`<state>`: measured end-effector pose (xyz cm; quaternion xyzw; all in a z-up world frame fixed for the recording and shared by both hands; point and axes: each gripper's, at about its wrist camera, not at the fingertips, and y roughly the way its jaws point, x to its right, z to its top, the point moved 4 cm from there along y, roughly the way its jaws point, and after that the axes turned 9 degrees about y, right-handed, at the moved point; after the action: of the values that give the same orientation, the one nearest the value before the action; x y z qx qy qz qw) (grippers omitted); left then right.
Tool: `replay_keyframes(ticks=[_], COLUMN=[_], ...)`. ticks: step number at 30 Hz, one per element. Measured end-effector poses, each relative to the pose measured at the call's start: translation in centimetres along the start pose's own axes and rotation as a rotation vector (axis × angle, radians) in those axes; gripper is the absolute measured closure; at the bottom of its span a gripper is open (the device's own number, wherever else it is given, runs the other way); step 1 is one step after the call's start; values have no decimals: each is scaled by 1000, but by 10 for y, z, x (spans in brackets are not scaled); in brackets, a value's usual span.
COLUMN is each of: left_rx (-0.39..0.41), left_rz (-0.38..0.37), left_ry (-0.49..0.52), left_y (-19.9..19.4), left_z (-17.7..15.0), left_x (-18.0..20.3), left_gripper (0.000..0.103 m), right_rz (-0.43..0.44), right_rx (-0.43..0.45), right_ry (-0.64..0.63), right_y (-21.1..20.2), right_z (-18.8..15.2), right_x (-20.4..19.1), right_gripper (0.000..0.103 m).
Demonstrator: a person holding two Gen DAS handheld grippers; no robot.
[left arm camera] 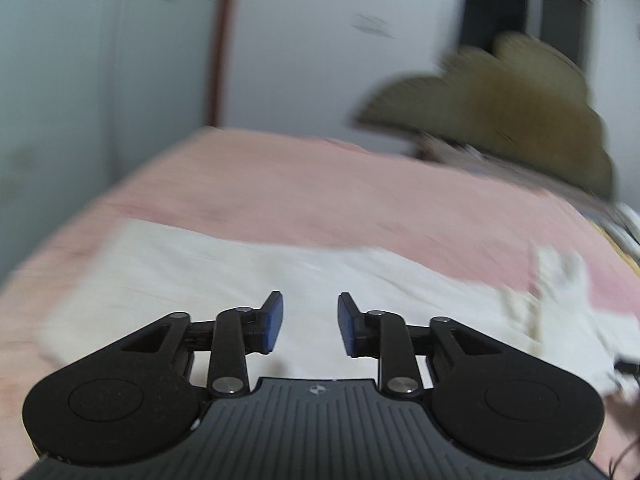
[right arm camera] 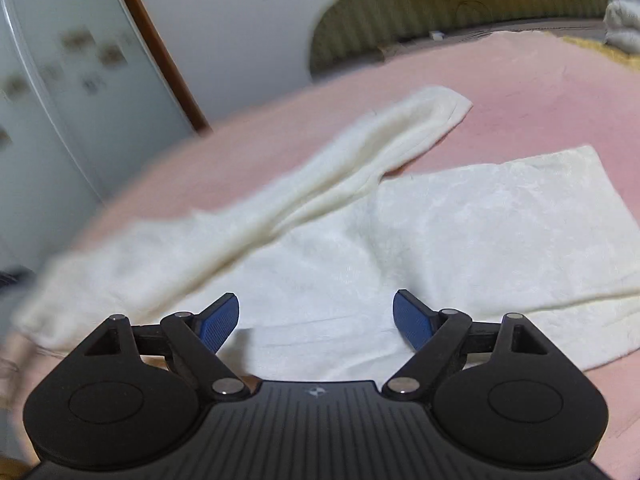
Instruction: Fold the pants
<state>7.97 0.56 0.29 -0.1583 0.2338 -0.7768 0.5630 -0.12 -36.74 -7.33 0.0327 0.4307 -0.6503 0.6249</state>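
I'm in a bedroom at home — the bed (right arm camera: pixel 520 92) fills most of what I see, spread with a pink sheet (left arm camera: pixel 280 184) that runs to its far edge. At the head stands a padded olive-green headboard (right arm camera: pixel 460 4) with a scalloped top, set against a plain white wall (left arm camera: pixel 312 60). To the left is a pale wardrobe (right arm camera: pixel 52 92) with smooth doors and a brown wooden frame (right arm camera: pixel 160 52) beside it — household furniture, nothing industrial. White bedding (right arm camera: pixel 622 26) lies bunched by the headboard, and the light is soft and indoor.
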Motion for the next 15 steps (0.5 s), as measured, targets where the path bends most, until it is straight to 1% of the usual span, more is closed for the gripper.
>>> replay_keyframes(ticks=[2,4,6,8,9,11,12,13,15], left_rx=[-26,-36,-47,-72,-90,-112,-118,-122,-128], left_rz=[-84,-183,-288,-376,-394,-430,-443,-449,-458], left_ry=[63,110,140,174,185,218,237,252,282], left_y=[16,28,41,56,67,80,86,90,96], left_z=[-2,-3,-5,-6,-7,-8,-10,-11,-18], left_x=[31,60,86,112,123,144,152,160,174], left_gripper=[62,58,51,44,44,44,44,44,44], right_rz=[-8,-61,-95,-82,-71,-91,-115,-145,-213], right_rx=[62,113,141,147,150,164,170,180,189], right_ry=[75,101,110,95,86,62,38,2,-80], right_y=[-12,-16,-12,-1,5,17,24,34,58], right_z=[-1,4,11,23,29,46,60,69,88], right_x=[10,12,1,-9,-16,-29,-33,-42,-55], right_gripper=[18,18,17,17,17,16,14,10,9])
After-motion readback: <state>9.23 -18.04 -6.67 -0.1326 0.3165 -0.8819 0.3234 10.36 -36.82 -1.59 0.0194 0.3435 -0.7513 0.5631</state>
